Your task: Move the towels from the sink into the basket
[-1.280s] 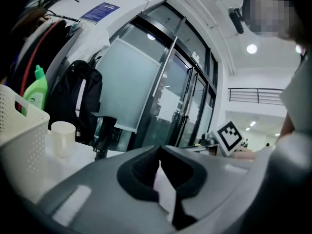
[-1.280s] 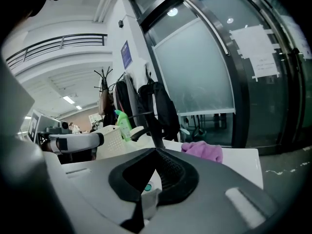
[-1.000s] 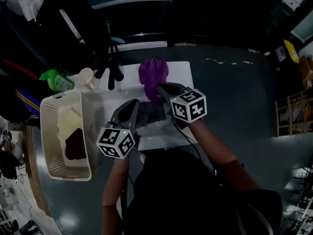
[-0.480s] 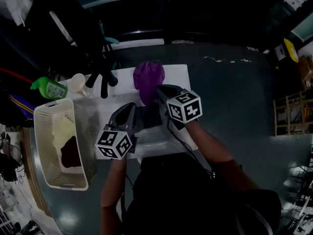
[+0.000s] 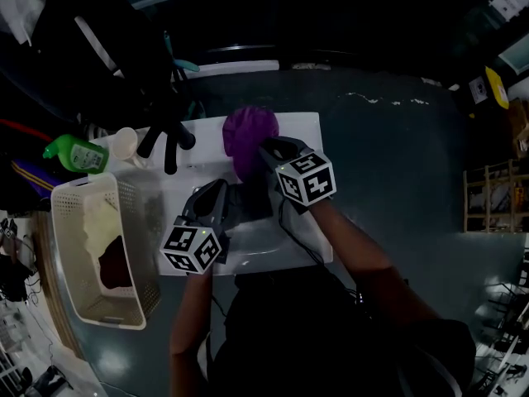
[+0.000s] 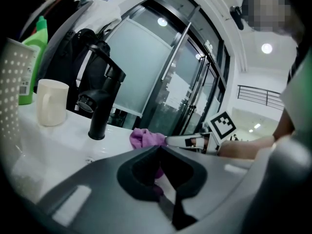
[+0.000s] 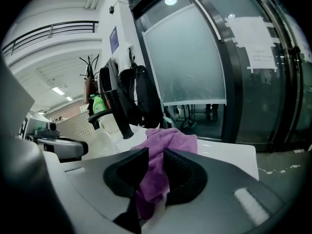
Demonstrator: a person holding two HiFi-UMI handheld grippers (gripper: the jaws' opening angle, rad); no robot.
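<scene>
White sink counter, crumpled purple cloth towel at far edge between just-opened right gripper jaws, left gripper jaws closed, empty.

No legible text. Marker cubes: square patterns only. Blue wall sign, taped papers, green bottle label: print unreadable.

Crumpled purple towel — on white sink's far edge

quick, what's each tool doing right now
left tool: closed, nothing gripped.
right tool: open. Its jaws have just been opening and stand around the purple towel without clamping it.
</scene>
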